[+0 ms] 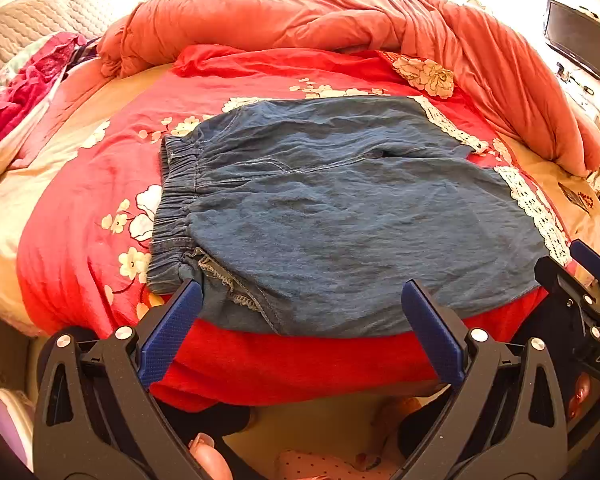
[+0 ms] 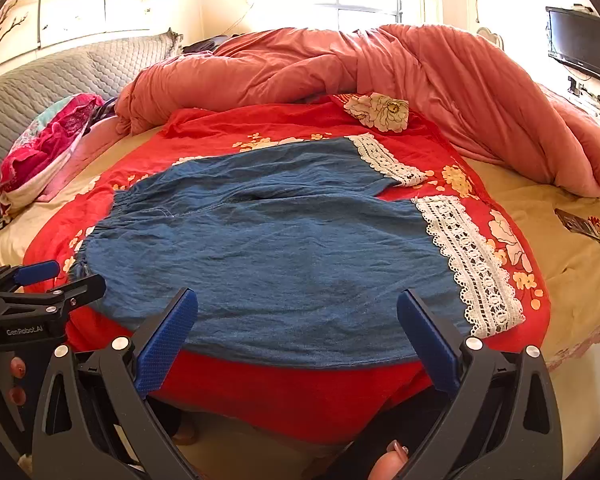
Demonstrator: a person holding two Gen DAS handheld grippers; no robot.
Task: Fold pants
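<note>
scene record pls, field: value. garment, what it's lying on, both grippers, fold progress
garment: blue denim pants, spread flat, elastic waistband at left, white lace hems at right
surface: red floral sheet on a bed
left gripper: open, at the pants' near edge by the waistband end, nothing held
right gripper: open, at the near edge toward the lace end, nothing held
fold progress: none visible yet
background: salmon duvet bunched behind

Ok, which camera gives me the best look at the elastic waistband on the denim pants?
The left wrist view. There the elastic waistband shows with gathers and stitching sharp, near the open left gripper. The right wrist view shows only the waistband's far, foreshortened edge at the left of the pants.
</note>
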